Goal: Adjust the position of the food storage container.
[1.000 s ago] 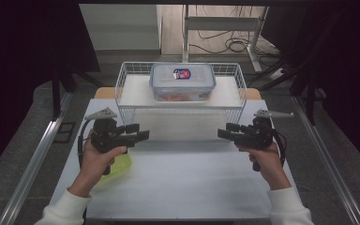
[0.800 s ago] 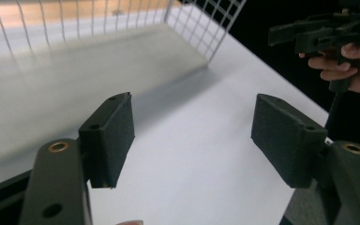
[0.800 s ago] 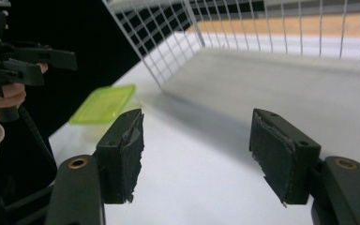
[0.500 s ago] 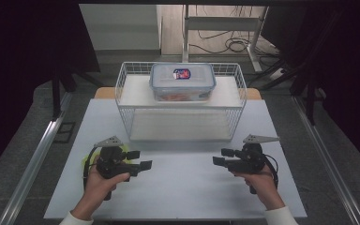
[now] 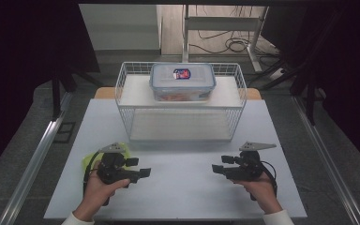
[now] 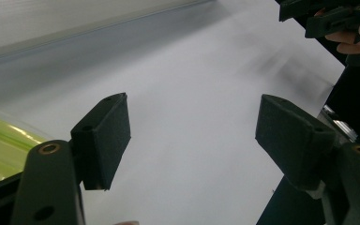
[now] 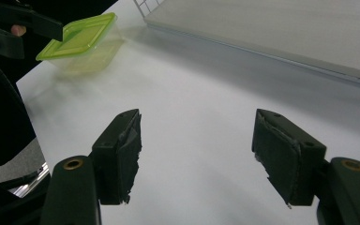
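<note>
My left gripper [image 5: 139, 167] [image 6: 192, 138] hovers low over the white table [image 5: 183, 187] at the near left. It is open, its jaws have just been opening, and nothing is between them. A lime-lidded plastic box [image 5: 87, 162] [image 6: 0, 150] [image 7: 77, 35] sits on the table just behind and beside it. My right gripper [image 5: 220, 164] [image 7: 201, 154] is at the near right, open and empty, pointing toward the left one. A clear food box with a blue-rimmed lid [image 5: 183, 80] rests on the top shelf of a white wire rack [image 5: 180, 110].
The wire rack stands across the far half of the table, with a lower shelf [image 5: 178, 125] under the box. Bare white tabletop lies between the two grippers. Metal rails [image 5: 37, 154] run along the floor on both sides, and cables lie beyond the table.
Both hands have come down and back toward the near edge of the table. The left jaws stand wider apart than a second ago. The boxes have not moved.
</note>
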A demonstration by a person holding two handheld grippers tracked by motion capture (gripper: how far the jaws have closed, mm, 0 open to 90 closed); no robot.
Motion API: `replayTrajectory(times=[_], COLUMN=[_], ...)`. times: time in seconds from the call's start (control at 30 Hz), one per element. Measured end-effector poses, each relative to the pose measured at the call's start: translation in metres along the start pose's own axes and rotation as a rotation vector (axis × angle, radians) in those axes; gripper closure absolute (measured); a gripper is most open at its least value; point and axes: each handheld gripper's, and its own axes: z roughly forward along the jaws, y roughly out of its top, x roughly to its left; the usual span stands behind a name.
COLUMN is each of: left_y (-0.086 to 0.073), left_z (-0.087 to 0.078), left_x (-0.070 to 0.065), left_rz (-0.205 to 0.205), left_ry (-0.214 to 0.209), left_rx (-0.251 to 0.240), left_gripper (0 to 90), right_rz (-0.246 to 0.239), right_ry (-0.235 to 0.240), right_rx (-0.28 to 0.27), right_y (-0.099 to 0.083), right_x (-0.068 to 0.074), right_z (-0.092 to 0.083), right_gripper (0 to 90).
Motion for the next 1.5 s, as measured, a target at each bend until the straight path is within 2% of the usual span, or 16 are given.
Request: replayTrajectory(times=[0.23,0.27,0.37,0.43,0.5,0.57,0.7,0.73,0.8,0.93,1.0,1.03,1.07,1.2,1.3,1.5], left_y=[-0.004,-0.004,-0.004,-0.004,-0.004,-0.005,-0.006,-0.006,-0.009,-0.013,-0.016,-0.016,-0.019,-0.028,-0.039,-0.056], left_z=[-0.004,-0.007,-0.018,-0.026,-0.035,-0.043,-0.057,-0.057,-0.063,-0.065,-0.069,-0.069,-0.074,-0.088,-0.097,-0.105], left_x=[0.003,0.005,0.006,0.008,0.012,0.017,0.027,0.027,0.037,0.047,0.057,0.057,0.065,0.081,0.093,0.112], left_rz=[0.001,0.002,0.007,0.024,0.011,0.003,-0.018,-0.018,-0.033,-0.052,-0.078,-0.078,-0.100,-0.139,-0.179,-0.232], left_ry=[0.020,0.033,0.068,0.124,0.169,0.196,0.204,0.204,0.219,0.240,0.263,0.263,0.276,0.330,0.350,0.424], left_rx=[0.025,0.039,0.033,0.030,0.031,0.029,0.022,0.022,0.018,0.022,0.023,0.023,0.018,0.012,0.013,0.039], left_gripper=[26.3,25.9,26.0,28.7,36.6,49.3,77.1,81.7,87.3,89.7,89.7,89.9,90.0,90.0,90.0,90.0], right_rz=[0.006,0.004,0.005,0.011,0.011,0.016,0.021,0.021,0.022,0.023,0.022,0.022,0.023,0.025,0.027,0.029], right_ry=[-0.002,-0.001,-0.003,-0.003,-0.005,-0.009,-0.023,-0.023,-0.025,-0.027,-0.030,-0.030,-0.031,-0.032,-0.037,-0.034], right_rx=[0.011,0.017,0.016,0.007,0.001,0.007,0.010,0.008,0.003,0.006,0.010,0.010,0.011,0.007,0.010,0.008], right_y=[0.000,-0.001,-0.001,-0.002,-0.003,-0.004,-0.007,-0.007,-0.007,-0.007,-0.007,-0.007,-0.006,-0.005,-0.005,-0.004], right_x=[-0.003,-0.004,-0.004,-0.003,-0.004,-0.004,-0.004,-0.004,-0.003,-0.004,-0.004,-0.004,-0.004,-0.006,-0.007,-0.007], right_z=[0.004,0.005,0.004,0.002,0.001,0.001,0.001,0.000,0.000,0.000,0.001,0.001,0.001,0.002,0.003,0.004], right_gripper=[33.5,33.5,33.5,33.5,33.5,33.5,33.5,33.5,33.5,33.5,33.5,33.5,33.5,33.5,33.5,33.5])
